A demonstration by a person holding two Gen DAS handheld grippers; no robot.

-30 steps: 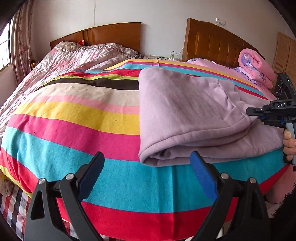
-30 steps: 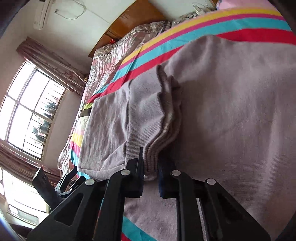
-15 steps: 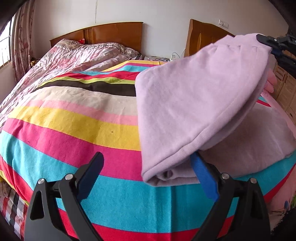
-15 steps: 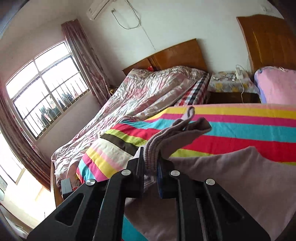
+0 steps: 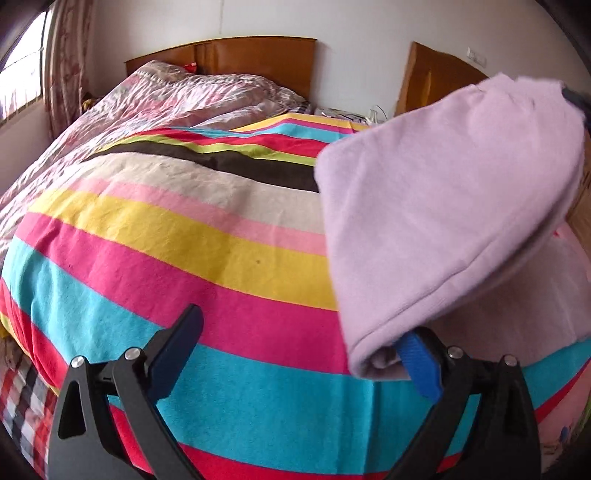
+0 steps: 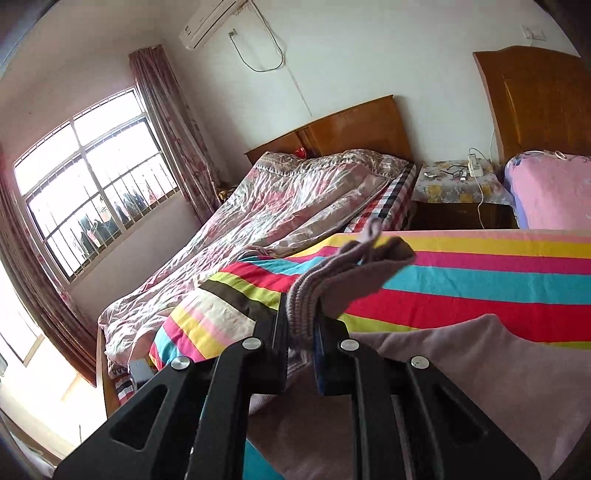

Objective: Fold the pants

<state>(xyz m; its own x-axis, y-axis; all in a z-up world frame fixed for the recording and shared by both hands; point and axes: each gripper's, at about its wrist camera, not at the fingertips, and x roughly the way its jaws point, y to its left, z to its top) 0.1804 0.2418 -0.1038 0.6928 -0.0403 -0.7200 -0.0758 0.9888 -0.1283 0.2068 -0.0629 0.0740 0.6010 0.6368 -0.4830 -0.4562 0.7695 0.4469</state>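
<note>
Right gripper (image 6: 300, 328) on pants (image 5: 443, 221) hem above striped blanket (image 5: 184, 258)

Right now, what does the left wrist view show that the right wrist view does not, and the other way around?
Only the left wrist view shows the left gripper, jaws wide apart, and the whole lifted flap of the lilac pants hanging over the bed.

Only the right wrist view shows the right gripper shut on the ribbed edge of the pants, plus the window, the air conditioner and the nightstand.

Both show the striped bedcover, the neighbouring bed's pink quilt and the wooden headboards.
</note>
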